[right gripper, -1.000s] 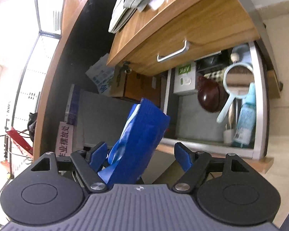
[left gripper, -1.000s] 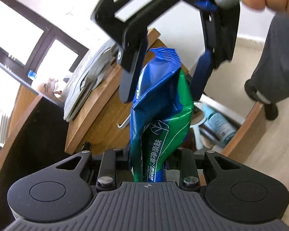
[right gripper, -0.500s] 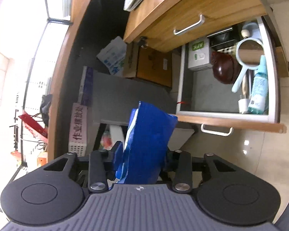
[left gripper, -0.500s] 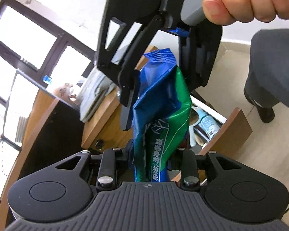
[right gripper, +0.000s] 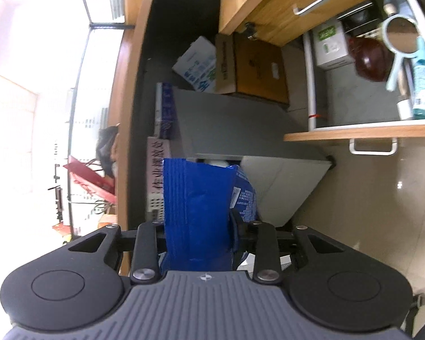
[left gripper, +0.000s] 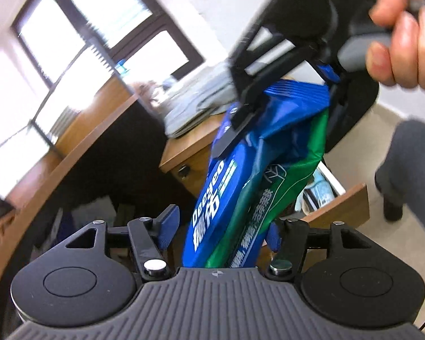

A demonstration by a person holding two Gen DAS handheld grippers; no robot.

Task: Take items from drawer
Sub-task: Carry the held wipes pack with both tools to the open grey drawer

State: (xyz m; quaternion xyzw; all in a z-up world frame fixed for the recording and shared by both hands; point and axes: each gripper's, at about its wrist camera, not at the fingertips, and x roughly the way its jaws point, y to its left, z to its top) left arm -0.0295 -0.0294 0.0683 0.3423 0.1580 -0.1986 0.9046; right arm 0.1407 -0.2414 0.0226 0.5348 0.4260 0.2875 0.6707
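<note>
A blue and green wipes bag (left gripper: 249,175) hangs in the air in front of the open drawer (right gripper: 362,130). My right gripper (right gripper: 198,232) is shut on the bag's crimped blue top edge (right gripper: 198,198); in the left wrist view the right gripper (left gripper: 283,107) clamps the bag from above. My left gripper (left gripper: 221,231) is open, its blue pads (left gripper: 168,223) standing apart on either side of the bag's lower end. In the drawer lie a white box (right gripper: 330,45), a dark red bowl (right gripper: 371,59), a hand mirror (right gripper: 401,36) and a teal bottle (right gripper: 423,85).
A person's hand (left gripper: 402,42) holds the right gripper's handle, and a grey trouser leg (left gripper: 410,170) stands at the right. A shut drawer with a metal handle (right gripper: 314,0) sits above the open one. Cardboard boxes (right gripper: 257,68) and a grey case (right gripper: 240,127) lie under the desk.
My right gripper shut on the bag's top a second ago. My left gripper has now opened off the bag's lower end, and both have swung away from the drawer.
</note>
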